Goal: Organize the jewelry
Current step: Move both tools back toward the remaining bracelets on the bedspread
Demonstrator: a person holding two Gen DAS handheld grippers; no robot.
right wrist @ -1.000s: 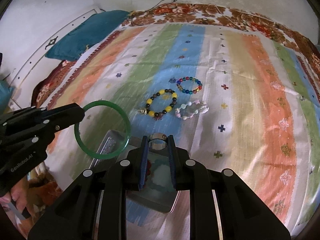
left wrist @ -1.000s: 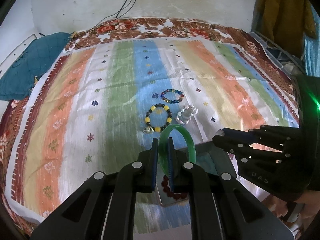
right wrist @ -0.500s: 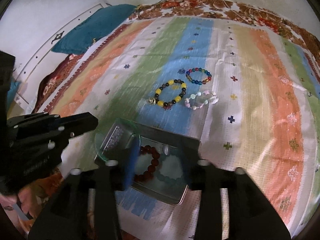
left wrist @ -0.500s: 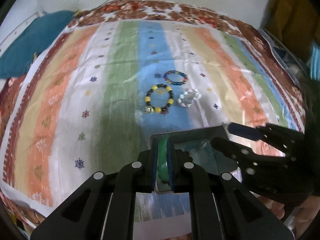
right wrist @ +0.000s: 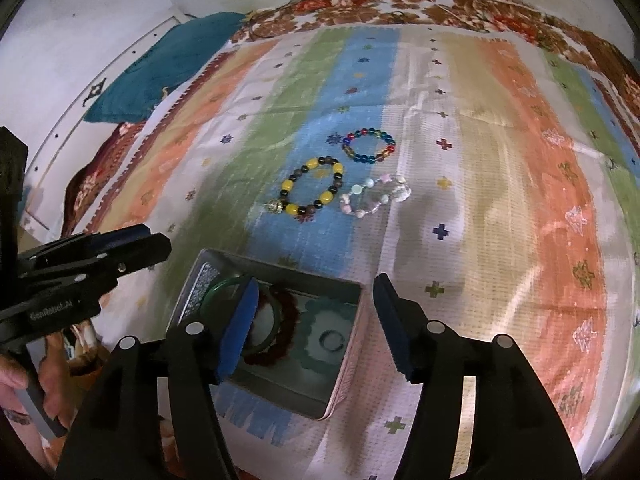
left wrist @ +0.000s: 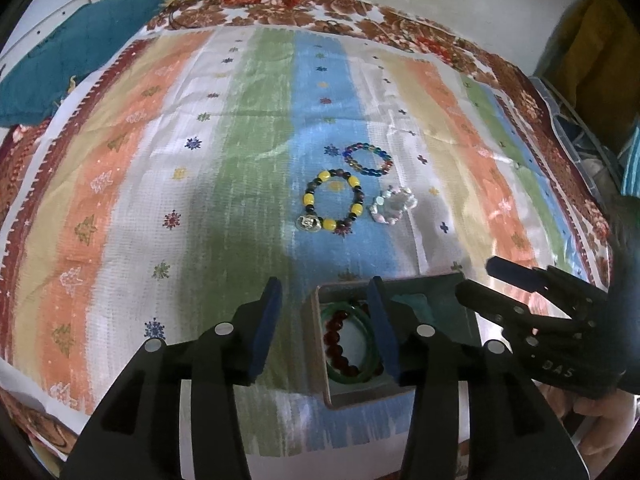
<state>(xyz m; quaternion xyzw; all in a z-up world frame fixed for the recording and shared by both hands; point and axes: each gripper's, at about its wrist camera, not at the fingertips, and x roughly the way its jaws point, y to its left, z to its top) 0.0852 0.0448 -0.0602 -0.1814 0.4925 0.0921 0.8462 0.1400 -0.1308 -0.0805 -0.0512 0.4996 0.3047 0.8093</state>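
Both claws spread; green bangle (left wrist: 370, 350) flat in tin (left wrist: 320, 344).

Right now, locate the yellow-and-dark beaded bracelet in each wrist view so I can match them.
Left wrist: yellow-and-dark beaded bracelet lies on the blue stripe, centre frame, beyond the open metal tin.
Right wrist: same bracelet sits left of centre, beyond the tin.
Shared landmark: the multicoloured glass-bead bracelet just behind it.

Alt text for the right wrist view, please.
Open right gripper above a rectangular metal tin holding a green bangle, dark red bead bracelet and small ring; three beaded bracelets lie beyond on the striped cloth.
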